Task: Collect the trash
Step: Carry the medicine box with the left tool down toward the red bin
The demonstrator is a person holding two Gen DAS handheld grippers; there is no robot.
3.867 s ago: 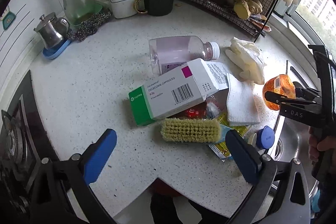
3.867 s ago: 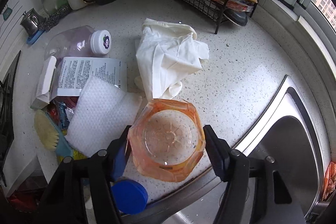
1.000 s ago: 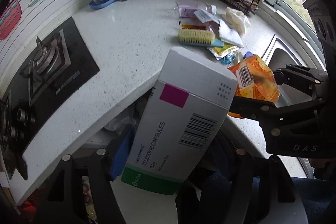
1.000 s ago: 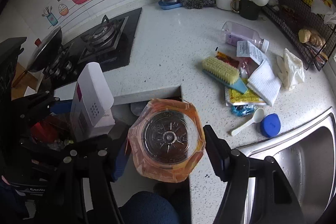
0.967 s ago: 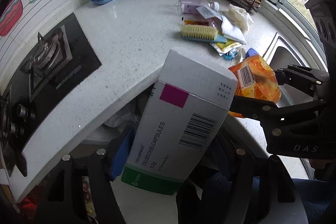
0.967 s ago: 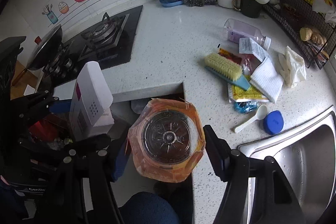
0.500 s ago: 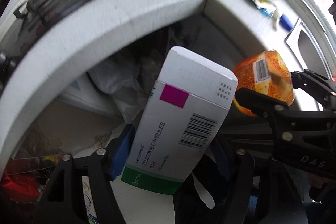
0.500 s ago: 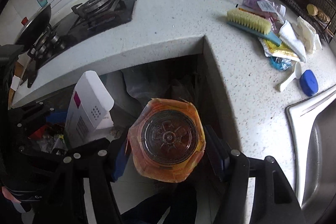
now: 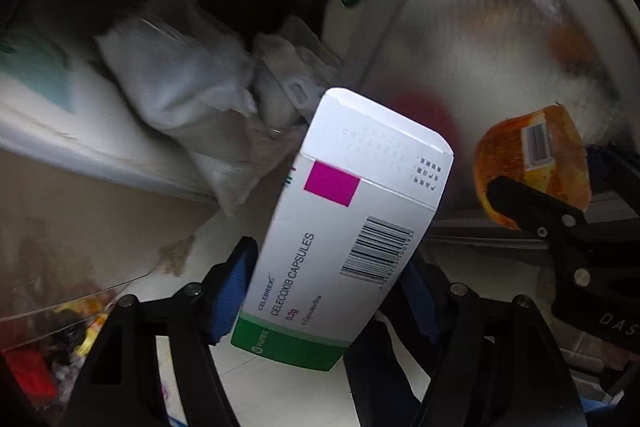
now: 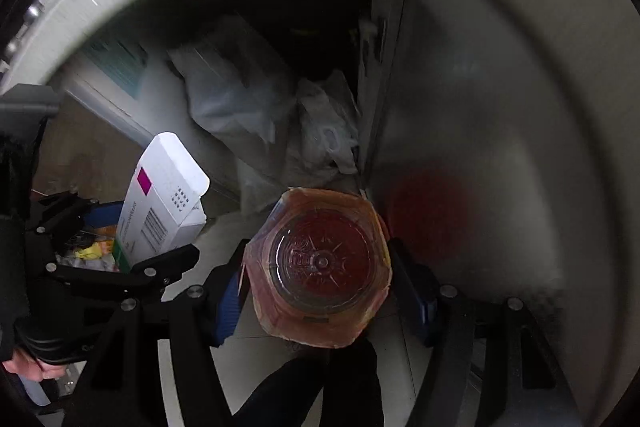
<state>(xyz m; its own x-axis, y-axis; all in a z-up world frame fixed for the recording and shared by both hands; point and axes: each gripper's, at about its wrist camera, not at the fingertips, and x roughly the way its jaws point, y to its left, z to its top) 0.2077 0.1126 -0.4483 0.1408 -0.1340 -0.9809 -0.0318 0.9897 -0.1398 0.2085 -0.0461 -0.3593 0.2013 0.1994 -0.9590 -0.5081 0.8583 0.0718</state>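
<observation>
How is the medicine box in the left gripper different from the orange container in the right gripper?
The medicine box is a flat-sided white carton with a green end, a magenta square and a barcode; the orange container is translucent and many-sided. The box is opaque, the container see-through at its base. The box is long and narrow, the container squat. Both are clamped between blue pads, one in the left gripper, one in the right gripper.

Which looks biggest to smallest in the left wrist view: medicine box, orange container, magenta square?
1. medicine box, though nearest the camera
2. orange container
3. magenta square, printed on the box
</observation>
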